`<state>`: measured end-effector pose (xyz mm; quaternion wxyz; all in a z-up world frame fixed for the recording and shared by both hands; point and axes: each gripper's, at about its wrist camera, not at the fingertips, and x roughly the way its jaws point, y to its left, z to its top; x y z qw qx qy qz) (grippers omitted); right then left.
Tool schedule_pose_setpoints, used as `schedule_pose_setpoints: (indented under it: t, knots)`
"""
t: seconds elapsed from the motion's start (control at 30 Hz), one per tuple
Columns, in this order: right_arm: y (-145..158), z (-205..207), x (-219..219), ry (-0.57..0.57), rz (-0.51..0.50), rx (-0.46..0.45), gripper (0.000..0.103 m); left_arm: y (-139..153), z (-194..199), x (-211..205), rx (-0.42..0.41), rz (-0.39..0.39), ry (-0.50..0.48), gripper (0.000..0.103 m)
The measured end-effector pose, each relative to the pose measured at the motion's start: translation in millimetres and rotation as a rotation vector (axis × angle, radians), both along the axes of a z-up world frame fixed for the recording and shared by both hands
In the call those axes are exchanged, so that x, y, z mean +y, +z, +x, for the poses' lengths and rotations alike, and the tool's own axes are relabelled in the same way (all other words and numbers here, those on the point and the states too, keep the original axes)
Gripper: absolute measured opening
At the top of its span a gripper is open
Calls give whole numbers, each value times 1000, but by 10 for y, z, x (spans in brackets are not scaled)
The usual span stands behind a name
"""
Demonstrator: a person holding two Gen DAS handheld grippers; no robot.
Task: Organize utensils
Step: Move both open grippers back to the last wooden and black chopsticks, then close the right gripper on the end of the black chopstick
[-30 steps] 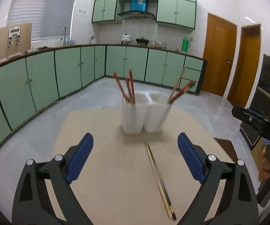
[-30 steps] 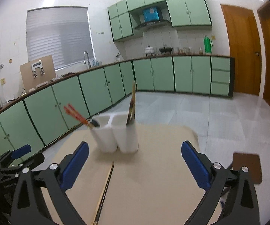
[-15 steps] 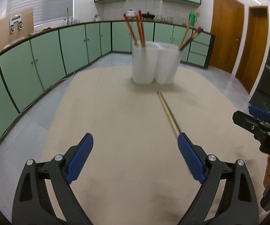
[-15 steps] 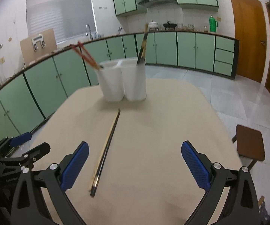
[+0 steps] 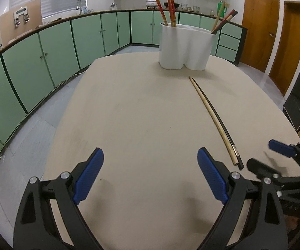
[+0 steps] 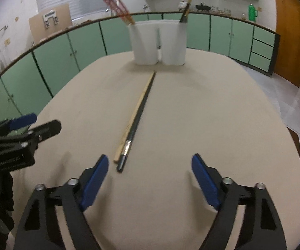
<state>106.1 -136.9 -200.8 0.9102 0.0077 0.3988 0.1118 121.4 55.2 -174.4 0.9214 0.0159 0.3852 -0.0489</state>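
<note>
Left wrist view: the left gripper (image 5: 151,173) is spread wide with its blue-padded jaws holding nothing, low over the beige oval tabletop (image 5: 141,120). Two loose chopsticks lie side by side and touching on the table to the right of centre: one pale bamboo chopstick (image 5: 210,113) and one black chopstick with a silver band (image 5: 224,125). Their long axis runs from near the gripper's right jaw toward the far end, the thin tips pointing at the white two-compartment plastic holder (image 5: 184,45). The holder stands upright at the far side of the table. Its left compartment holds three red chopsticks (image 5: 166,6); its right compartment holds what looks like three more, pale and red-black, leaning right (image 5: 222,18). The right gripper (image 5: 274,158) appears at the right edge, just beside the thick ends of the loose pair.

Right wrist view: the right gripper (image 6: 150,179) is likewise wide open and empty. The two loose chopsticks lie ahead, thick ends just beside its left jaw, tips toward the holder. The left gripper shows at the left edge.
</note>
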Motion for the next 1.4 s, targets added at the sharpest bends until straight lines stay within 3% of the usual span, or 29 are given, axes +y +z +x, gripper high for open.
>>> schedule_pose_setpoints:
  t: [0.13,0.27,0.4,0.57,0.77,0.97,1.4]
  knots:
    - [-44,28,71,23,-16,28,56,14,-7,9,-1,-5,3,89]
    - [-57,21,87,17,-36,25,51,12,1,-21,-2,-8,3,89]
    - [-42,19,15,-15,-51,22,37,1,-5,-49,1,-10,-2,89]
    - [-31,-15,-95,-3,27,27,38,-7,-15,-79,4,-11,-8,89]
    - [-42,3,0,19,15,24,37,-8,-20,-113,7,-8,-14,89]
    - [-67,56,30,13,1,31,8,-11,-3,-161,11,-5,-18,89]
    - [-1,-22,-407,-100,42,2,6,-113,-6,-612,44,-38,-91,89]
